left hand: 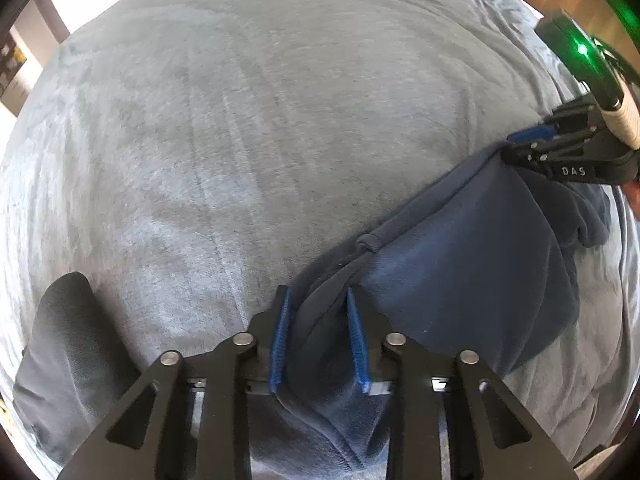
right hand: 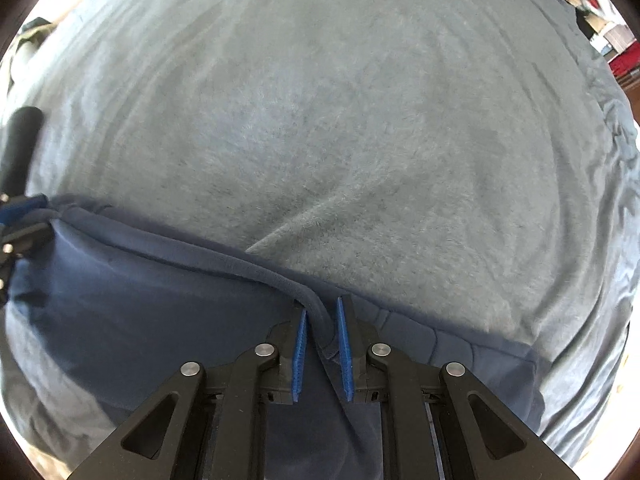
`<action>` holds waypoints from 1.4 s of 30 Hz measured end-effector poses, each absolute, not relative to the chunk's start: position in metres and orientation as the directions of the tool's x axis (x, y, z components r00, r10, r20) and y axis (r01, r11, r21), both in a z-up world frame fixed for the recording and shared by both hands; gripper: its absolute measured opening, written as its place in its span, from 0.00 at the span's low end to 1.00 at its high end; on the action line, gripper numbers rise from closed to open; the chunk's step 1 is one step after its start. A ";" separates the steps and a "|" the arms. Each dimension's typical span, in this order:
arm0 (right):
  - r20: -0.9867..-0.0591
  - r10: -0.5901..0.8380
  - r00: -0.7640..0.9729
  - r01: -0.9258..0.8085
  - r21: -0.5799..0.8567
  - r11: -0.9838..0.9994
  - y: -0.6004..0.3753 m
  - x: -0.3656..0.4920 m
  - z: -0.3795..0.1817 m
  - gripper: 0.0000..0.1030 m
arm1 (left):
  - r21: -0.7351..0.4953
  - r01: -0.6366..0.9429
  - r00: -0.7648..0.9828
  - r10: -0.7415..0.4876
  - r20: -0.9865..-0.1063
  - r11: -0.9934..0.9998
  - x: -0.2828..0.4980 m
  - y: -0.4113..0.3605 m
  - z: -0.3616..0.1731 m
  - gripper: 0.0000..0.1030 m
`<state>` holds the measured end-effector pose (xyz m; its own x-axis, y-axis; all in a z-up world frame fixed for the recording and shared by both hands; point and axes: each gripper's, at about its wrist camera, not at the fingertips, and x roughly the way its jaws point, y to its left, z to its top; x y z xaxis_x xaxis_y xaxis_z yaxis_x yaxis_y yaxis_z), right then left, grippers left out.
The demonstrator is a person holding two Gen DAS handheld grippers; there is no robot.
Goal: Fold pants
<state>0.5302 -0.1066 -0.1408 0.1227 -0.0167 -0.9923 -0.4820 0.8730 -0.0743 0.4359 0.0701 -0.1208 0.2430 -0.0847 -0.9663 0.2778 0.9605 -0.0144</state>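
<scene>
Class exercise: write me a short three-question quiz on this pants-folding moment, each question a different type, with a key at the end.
1. True or false: the left hand-held gripper has pants fabric between its fingers.
2. Multiple choice: the pants lie on (A) a wooden table, (B) a grey blanket, (C) a tiled floor.
3. Fill in: the pads on the right hand-held gripper are coloured ____.

Key: 1 true; 2 B; 3 blue.
</scene>
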 end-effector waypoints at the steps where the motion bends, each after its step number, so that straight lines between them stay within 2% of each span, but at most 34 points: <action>1: -0.993 -0.014 0.120 -0.468 -0.069 0.881 -0.107 0.533 -0.145 0.14 | -0.011 0.275 0.245 -0.081 -0.966 0.962 0.437 0.071 -0.121 0.34; 4: -0.993 -0.003 0.114 -0.435 -0.053 0.899 -0.108 0.537 -0.150 0.18 | 0.005 0.274 0.254 -0.067 -0.965 0.962 0.436 0.072 -0.119 0.42; 5: -0.993 -0.009 0.120 -0.435 -0.061 0.899 -0.109 0.537 -0.150 0.28 | 0.010 0.277 0.263 -0.066 -0.962 0.961 0.436 0.072 -0.116 0.43; 6: -0.989 -0.046 0.140 -0.433 -0.103 0.896 -0.108 0.535 -0.148 0.42 | 0.019 0.276 0.275 -0.060 -0.960 0.961 0.435 0.074 -0.112 0.46; 8: -0.977 -0.099 0.189 -0.426 -0.173 0.888 -0.111 0.527 -0.139 0.54 | 0.046 0.264 0.306 -0.039 -0.951 0.963 0.431 0.077 -0.101 0.50; 12: -0.972 -0.081 0.220 -0.390 -0.164 0.906 -0.115 0.522 -0.115 0.54 | 0.092 0.244 0.375 -0.007 -0.927 0.965 0.419 0.081 -0.073 0.56; 15: -0.961 -0.065 0.269 -0.358 -0.163 0.919 -0.122 0.506 -0.092 0.54 | 0.110 0.252 0.430 -0.009 -0.903 0.962 0.408 0.077 -0.047 0.58; 23: -0.899 0.085 0.430 -0.222 -0.014 0.975 -0.160 0.437 -0.025 0.54 | 0.082 0.360 0.543 -0.137 -0.828 0.929 0.371 0.035 0.016 0.58; 27: -0.866 0.115 0.487 -0.186 0.026 0.982 -0.167 0.393 0.003 0.54 | 0.056 0.417 0.554 -0.204 -0.807 0.907 0.361 0.011 0.036 0.60; 35: -0.807 0.096 0.583 -0.066 0.070 0.995 -0.218 0.332 0.029 0.54 | 0.068 0.605 0.530 -0.338 -0.777 0.793 0.354 -0.069 0.047 0.60; 42: -0.802 0.014 0.597 0.132 0.115 0.985 -0.287 0.309 0.012 0.54 | 0.116 0.764 0.462 -0.413 -0.785 0.635 0.366 -0.148 0.033 0.60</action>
<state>0.3088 -0.2870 0.0120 0.5970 0.0140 -0.8021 0.1319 0.9845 0.1153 0.3658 -0.1483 0.0333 0.4621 -0.4125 -0.7850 0.7637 0.6350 0.1159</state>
